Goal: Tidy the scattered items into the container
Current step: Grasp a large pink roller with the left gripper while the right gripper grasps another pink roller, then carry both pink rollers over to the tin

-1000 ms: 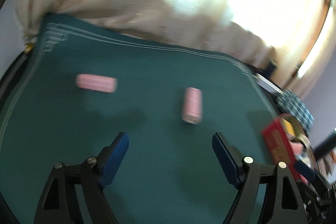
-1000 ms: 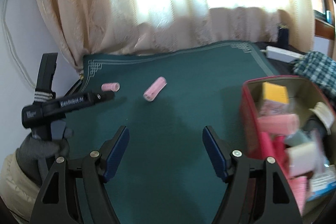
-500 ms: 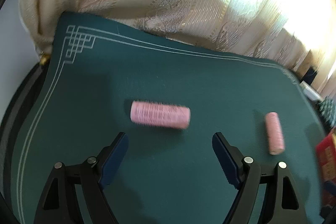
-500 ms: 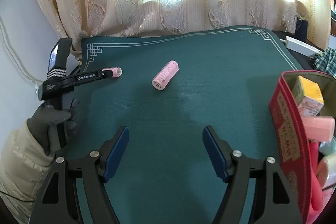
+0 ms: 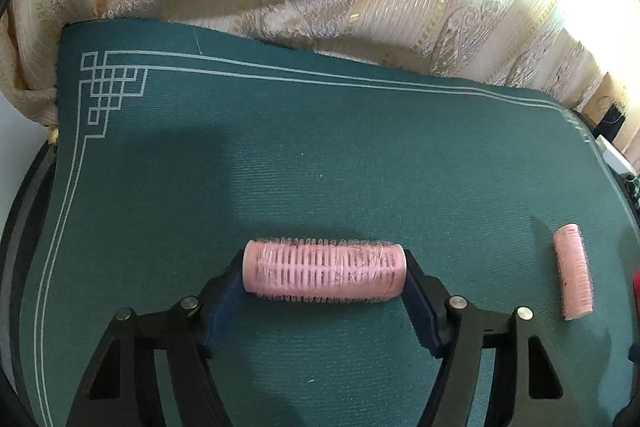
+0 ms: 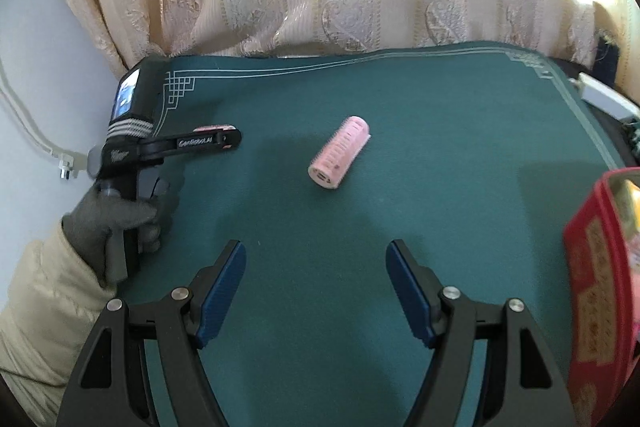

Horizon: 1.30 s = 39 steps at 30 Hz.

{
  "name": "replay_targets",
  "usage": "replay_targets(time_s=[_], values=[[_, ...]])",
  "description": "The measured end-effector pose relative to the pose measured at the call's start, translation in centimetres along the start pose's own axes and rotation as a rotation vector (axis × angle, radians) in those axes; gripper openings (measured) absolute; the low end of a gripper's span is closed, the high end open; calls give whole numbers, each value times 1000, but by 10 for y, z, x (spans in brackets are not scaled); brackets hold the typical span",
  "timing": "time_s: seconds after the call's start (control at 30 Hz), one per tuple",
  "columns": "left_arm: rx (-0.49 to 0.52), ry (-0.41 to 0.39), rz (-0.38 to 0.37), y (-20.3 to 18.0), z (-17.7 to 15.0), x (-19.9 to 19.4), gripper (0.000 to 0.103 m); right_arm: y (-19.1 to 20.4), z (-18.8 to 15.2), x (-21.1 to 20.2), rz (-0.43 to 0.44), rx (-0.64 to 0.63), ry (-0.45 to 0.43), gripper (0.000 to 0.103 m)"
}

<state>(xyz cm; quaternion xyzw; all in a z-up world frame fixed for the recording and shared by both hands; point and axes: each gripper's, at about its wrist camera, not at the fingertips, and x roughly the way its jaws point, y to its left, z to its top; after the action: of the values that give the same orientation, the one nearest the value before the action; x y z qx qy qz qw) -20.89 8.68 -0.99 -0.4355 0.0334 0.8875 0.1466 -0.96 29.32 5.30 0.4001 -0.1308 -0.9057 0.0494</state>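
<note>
The left gripper [image 5: 324, 301] has advanced across the green mat [image 5: 304, 155] covering the counter, from a position short of the near pink hair roller [image 5: 323, 277] to one where the roller lies crosswise between its blue pads [image 5: 224, 301]. Its jaws are closing, and both pads meet the roller's end faces, so the grasp appears nearly complete. In judgement, this roller is ready to lift toward the container once the grip is firm.

The second pink hair roller [image 6: 339, 152] lies loose on the mat, well apart from the first. The right gripper [image 6: 316, 287] is open and empty; it has drawn closer to this roller but remains short of it.

The left wrist view alone shows pad contact on the first roller. The right wrist view alone shows the gloved hand [image 6: 116, 223] on the left tool, the pale sleeve [image 6: 44, 303], and the red container [image 6: 600, 279] at the right edge, its contents mostly out of frame.
</note>
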Motion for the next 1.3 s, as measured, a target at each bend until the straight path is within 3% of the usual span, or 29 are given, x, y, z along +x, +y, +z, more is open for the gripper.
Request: replay_targets(time_s=[0.23,0.47,0.5,0.53,0.6,0.67,0.73,1.07,1.3], values=[[-32,-37,-25,8,-12,-6,73,-1,28,30,-17,23,10,76],[-45,-36,-33,10,-16,-4,73,-12,58,75,-106,37,35,75],[-47,-35,-35,10,-16,-4,73,-13,62,81,-116,32,41,70],[-49,-34,-36,10,-17,-4,73,-14,64,86,-124,26,49,57],[-50,-33,-36,10,-17,-5,73,-15,69,94,-152,-2,52,44],[-47,-35,-35,9,-18,-5,73,-13,69,96,-175,-39,48,39],[-47,-36,-32,9,-18,-6,73,-11,66,94,-176,-52,46,28],[-57,-45,2,5,-28,-15,73,-17,37,38,-91,-12,-11,27],[17,-30,-56,-41,-60,-43,73,-20,5,-24,-83,7,-77,27]])
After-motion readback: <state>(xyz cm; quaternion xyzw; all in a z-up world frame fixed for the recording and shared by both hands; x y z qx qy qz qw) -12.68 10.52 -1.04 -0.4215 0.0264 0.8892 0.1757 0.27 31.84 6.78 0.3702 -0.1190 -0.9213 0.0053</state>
